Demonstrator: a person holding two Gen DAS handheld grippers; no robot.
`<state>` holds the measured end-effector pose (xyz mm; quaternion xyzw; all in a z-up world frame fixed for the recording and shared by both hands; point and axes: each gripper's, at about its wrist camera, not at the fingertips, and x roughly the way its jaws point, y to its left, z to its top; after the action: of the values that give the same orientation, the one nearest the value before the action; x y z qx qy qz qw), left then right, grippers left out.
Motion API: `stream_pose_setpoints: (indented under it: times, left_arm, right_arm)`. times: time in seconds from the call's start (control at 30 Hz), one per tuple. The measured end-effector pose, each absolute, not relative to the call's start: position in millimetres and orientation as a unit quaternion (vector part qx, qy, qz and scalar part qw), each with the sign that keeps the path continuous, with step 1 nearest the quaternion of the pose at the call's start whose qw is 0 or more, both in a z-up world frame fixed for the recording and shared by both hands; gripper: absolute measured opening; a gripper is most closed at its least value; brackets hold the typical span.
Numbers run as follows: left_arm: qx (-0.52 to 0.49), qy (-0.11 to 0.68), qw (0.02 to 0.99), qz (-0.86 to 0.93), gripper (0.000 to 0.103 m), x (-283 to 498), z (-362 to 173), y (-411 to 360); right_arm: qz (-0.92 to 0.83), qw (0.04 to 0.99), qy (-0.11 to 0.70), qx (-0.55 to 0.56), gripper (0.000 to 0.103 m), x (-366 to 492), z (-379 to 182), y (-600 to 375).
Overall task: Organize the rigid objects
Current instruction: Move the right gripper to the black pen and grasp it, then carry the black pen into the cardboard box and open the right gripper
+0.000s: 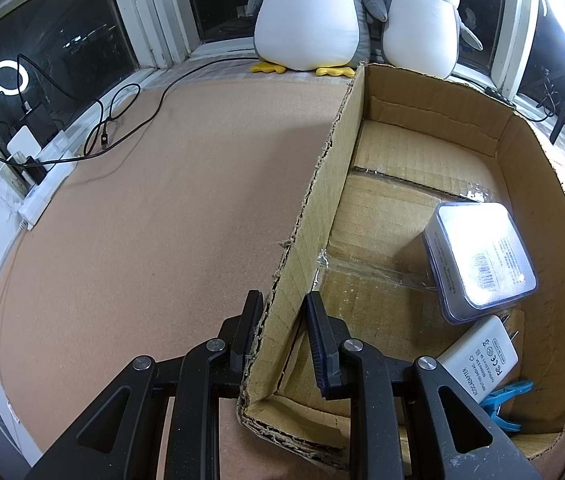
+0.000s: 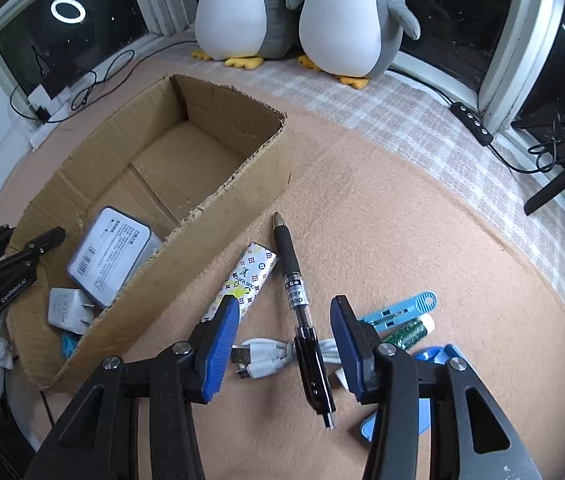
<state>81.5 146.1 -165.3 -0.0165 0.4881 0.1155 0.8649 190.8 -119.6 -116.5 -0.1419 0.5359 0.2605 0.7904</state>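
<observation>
At the far left, along the window sill, black cables [image 1: 102, 120] loop beside a white power strip [image 1: 48, 178], and a ring light's reflection [image 1: 9, 77] glows in the dark pane. The tan blanket [image 1: 154, 216] spreads bare from there to the cardboard box [image 1: 314, 184]. The left gripper [image 1: 282, 332] straddles the box's near-left wall, one finger outside and one inside, jaws partly spread; whether they actually press the cardboard I cannot tell. Inside the box lie a clear plastic case [image 1: 478, 256], a white power adapter [image 1: 482, 364] just beside it, and a blue clothespin [image 1: 502, 400] under the adapter's edge. Two plush penguins [image 1: 310, 16] stand behind the box.

In the right wrist view, just outside the box's right wall, a patterned lighter [image 2: 244, 280] lies on the blanket, with a black gel pen [image 2: 294, 280] next to it. The right gripper [image 2: 284, 344] hovers wide open over the pen, holding nothing. A coiled white USB cable [image 2: 266, 358] lies under the pen's lower part. Further right sit a second blue clothespin [image 2: 398, 310], a green glitter tube [image 2: 406, 332] and a blue plastic piece [image 2: 430, 356]
</observation>
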Motion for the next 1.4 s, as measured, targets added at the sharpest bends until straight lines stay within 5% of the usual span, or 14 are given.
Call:
stream_pose_setpoints:
  times: [0.37, 0.7, 1.4]
  left_arm:
    - [-0.019, 0.488, 0.865, 0.117, 0.024, 81.1, -165.9, 146.6]
    - [-0.018, 0.488, 0.865, 0.116, 0.024, 80.8, -166.2, 146.2]
    - [-0.017, 0.487, 0.865, 0.117, 0.024, 80.5, -166.3, 145.8]
  right_arm:
    - [0.257, 0.771, 0.558, -0.165, 0.034, 205.9, -135.2, -111.3]
    - [0.25, 0.765, 0.572, -0.16, 0.012, 213.5, -142.9, -113.7]
    - [0.236, 0.819, 0.523, -0.023, 0.01, 184.8, -81.7, -145.6]
